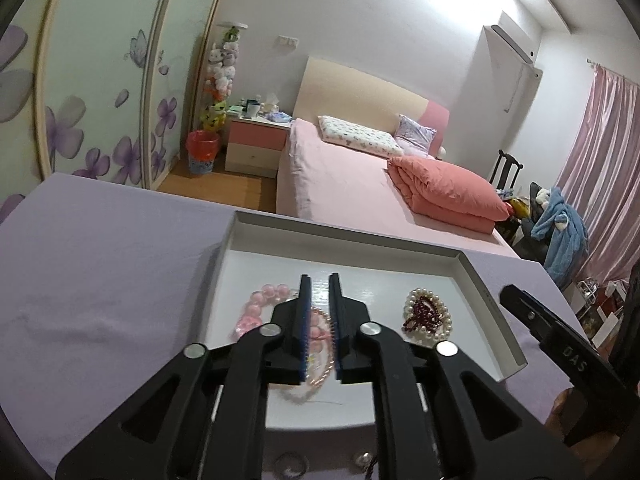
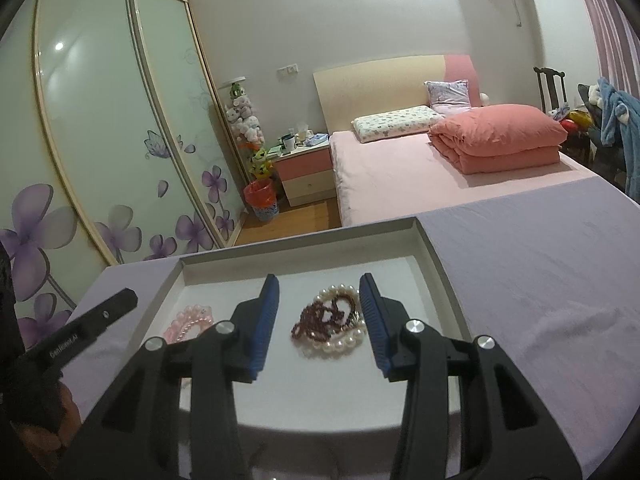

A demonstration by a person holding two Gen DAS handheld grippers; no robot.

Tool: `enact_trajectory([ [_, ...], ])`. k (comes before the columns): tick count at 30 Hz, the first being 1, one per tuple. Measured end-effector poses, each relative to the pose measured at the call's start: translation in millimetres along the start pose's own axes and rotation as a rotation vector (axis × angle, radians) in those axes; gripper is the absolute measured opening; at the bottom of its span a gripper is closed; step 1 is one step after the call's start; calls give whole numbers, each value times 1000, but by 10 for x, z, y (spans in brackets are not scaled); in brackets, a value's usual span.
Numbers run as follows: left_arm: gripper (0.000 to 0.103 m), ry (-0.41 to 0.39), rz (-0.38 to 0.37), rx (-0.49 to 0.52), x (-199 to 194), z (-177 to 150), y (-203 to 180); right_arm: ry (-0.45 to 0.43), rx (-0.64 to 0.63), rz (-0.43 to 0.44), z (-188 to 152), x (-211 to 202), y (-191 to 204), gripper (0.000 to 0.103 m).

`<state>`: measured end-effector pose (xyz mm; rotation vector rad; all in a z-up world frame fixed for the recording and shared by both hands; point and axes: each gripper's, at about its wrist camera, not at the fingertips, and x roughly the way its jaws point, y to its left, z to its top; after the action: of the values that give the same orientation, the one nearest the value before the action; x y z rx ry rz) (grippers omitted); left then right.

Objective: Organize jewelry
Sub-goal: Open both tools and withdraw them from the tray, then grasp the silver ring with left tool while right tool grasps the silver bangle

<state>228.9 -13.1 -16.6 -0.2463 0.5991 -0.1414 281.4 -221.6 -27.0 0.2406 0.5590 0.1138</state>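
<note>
Left gripper (image 1: 320, 300): blue-padded jaws drawn close, a narrow gap left between them; a thin pale bead strand (image 1: 320, 360) shows blurred in that gap, but whether the pads pinch it cannot be told.
Right gripper (image 2: 319, 312): jaws spread wide, holding nothing, poised over the pearl bracelet (image 2: 340, 340).
Writing, right gripper body: the letters "DAS" (image 1: 574, 357) read along its black side, seen from the left wrist view.
Writing, left gripper body: small white lettering (image 2: 64, 344) on its black side, too blurred to read surely.
Pearl bracelet: lies in the right part of the white tray (image 2: 436, 264), with dark red beads (image 2: 316, 320) heaped on and inside its ring.
Pink bead bracelet (image 1: 260, 304): lies in the left part of the tray, just beside the left jaw.
Tray: shallow, white, raised rim, resting on a lilac cloth (image 1: 100, 280).
Beyond: a pink bed (image 2: 400, 176) with a folded coral quilt (image 2: 500, 136).
</note>
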Motion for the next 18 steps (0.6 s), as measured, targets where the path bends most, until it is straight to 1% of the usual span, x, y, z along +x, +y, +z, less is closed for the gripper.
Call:
enact_trajectory([
  [3,24,-4,15,0,-99,-33,48,15,-8,11,-70,-137,4,42],
  [7,27,8,29,12,-251,-123,114,52,-33,24,-222,-340,14,42],
  [11,34,35,43,37,-407,-276,173,133,-67,52,-477,-530,41,44],
  [12,36,43,48,43,-446,-319,190,160,-72,65,-560,-569,49,45],
  [13,37,49,51,45,-466,-346,209,186,-82,74,-654,-609,66,50],
  [17,44,74,67,63,-553,-450,266,267,-139,76,-958,-705,151,64],
  [18,45,80,71,68,-560,-470,272,289,-156,77,-1036,-723,182,65],
])
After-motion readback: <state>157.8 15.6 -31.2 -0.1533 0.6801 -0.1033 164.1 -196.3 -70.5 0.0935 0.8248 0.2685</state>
